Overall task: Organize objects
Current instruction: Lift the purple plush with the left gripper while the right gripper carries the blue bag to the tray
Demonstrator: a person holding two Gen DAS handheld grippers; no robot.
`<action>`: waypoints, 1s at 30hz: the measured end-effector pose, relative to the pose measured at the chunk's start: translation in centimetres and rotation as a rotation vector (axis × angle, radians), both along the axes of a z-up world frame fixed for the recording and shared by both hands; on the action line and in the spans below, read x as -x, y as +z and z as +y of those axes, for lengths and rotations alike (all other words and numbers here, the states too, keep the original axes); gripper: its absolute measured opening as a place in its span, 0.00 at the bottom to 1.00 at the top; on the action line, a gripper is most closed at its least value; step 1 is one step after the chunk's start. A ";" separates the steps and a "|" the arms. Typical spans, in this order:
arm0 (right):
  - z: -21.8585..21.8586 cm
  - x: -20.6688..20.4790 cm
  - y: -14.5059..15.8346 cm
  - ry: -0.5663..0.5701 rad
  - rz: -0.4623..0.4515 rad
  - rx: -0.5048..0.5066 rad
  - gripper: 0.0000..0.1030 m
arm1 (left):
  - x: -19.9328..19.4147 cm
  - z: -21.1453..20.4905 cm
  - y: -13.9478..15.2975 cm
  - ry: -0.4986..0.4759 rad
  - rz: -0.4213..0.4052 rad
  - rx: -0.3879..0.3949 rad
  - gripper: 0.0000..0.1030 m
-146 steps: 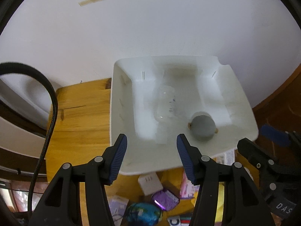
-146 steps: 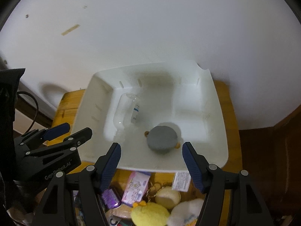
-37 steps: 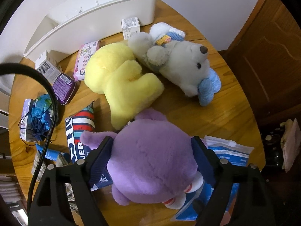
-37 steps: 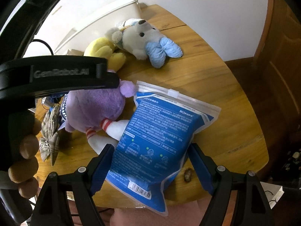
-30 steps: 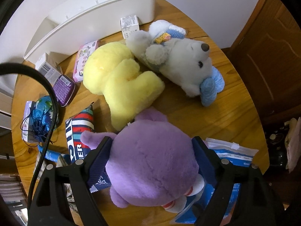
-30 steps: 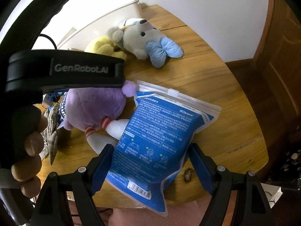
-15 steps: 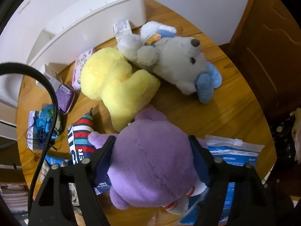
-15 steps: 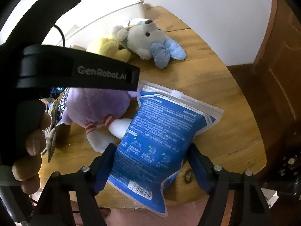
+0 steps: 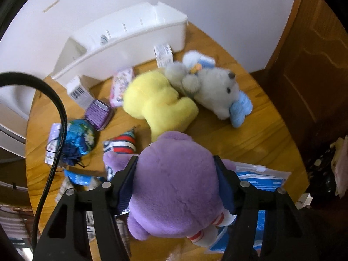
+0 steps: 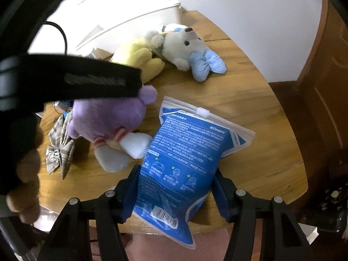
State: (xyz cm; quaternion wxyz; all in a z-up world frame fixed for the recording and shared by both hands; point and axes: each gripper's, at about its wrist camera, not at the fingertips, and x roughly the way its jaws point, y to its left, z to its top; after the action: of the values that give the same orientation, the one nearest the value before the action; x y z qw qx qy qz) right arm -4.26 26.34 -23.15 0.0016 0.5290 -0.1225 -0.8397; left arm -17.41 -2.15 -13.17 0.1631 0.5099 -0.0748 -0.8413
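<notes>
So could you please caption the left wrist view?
Left gripper, closing, squeezes the fluffy purple plush toy above the round wooden table.

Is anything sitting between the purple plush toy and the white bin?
Yes. The yellow plush lies on the table between the purple plush and the white bin, with the grey bear beside it.

left black two-finger gripper: ribbed dark-blue pads, silver screws along angular arms | thick black cable arcs by its left side | right black two-finger gripper: same blue pads, silver screws | bare hand wraps the left gripper's black handle, blurred lettering on its bar
</notes>
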 end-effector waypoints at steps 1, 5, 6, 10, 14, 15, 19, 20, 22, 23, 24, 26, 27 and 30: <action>0.0 -0.1 0.2 0.003 0.003 0.000 0.59 | -0.5 0.1 0.7 -0.003 0.013 -0.003 0.67; -0.2 -0.4 1.1 0.015 0.026 -0.010 0.59 | -0.9 -0.4 3.3 -0.023 0.069 -0.019 0.67; -0.2 -0.5 1.4 0.019 0.031 -0.010 0.59 | -0.9 -0.5 4.3 -0.028 0.083 -0.020 0.67; -0.9 -0.3 2.9 0.027 0.054 -0.017 0.59 | -2.5 -0.8 7.7 -0.045 0.135 -0.017 0.67; -1.3 0.3 4.9 0.034 0.087 -0.018 0.59 | -3.5 -1.2 10.4 -0.059 0.176 -0.008 0.67; -1.4 0.4 5.5 0.037 0.097 -0.020 0.59 | -3.8 -1.3 11.3 -0.060 0.187 -0.004 0.67; -1.5 0.8 8.1 0.052 0.146 -0.040 0.59 | -4.2 -2.0 13.9 -0.060 0.226 0.003 0.67; -1.5 1.1 9.0 0.055 0.161 -0.046 0.59 | -4.3 -2.2 14.6 -0.057 0.239 0.008 0.67; -1.5 1.6 10.6 0.062 0.191 -0.059 0.59 | -4.0 -2.5 15.4 -0.056 0.258 0.019 0.67; -1.5 1.7 11.2 0.065 0.202 -0.063 0.59 | -4.0 -2.7 16.0 -0.054 0.268 0.025 0.67; -1.6 2.0 11.9 0.070 0.215 -0.068 0.59 | -3.9 -2.9 16.7 -0.052 0.277 0.030 0.67; -1.5 3.1 13.1 0.078 0.241 -0.079 0.59 | -3.7 -3.3 17.7 -0.044 0.290 0.037 0.67; -1.5 3.5 14.1 0.081 0.261 -0.086 0.59 | -3.5 -3.5 18.2 -0.041 0.296 0.041 0.67; -1.6 4.6 16.5 0.093 0.310 -0.108 0.59 | -3.0 -4.0 19.7 -0.031 0.318 0.069 0.67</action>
State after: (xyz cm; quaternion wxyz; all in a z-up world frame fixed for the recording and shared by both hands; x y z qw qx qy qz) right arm -8.81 24.69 -6.67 0.0307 0.3976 -0.0508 -0.9157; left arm -14.37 -6.19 6.50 0.1772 0.3631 -0.0849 -0.9108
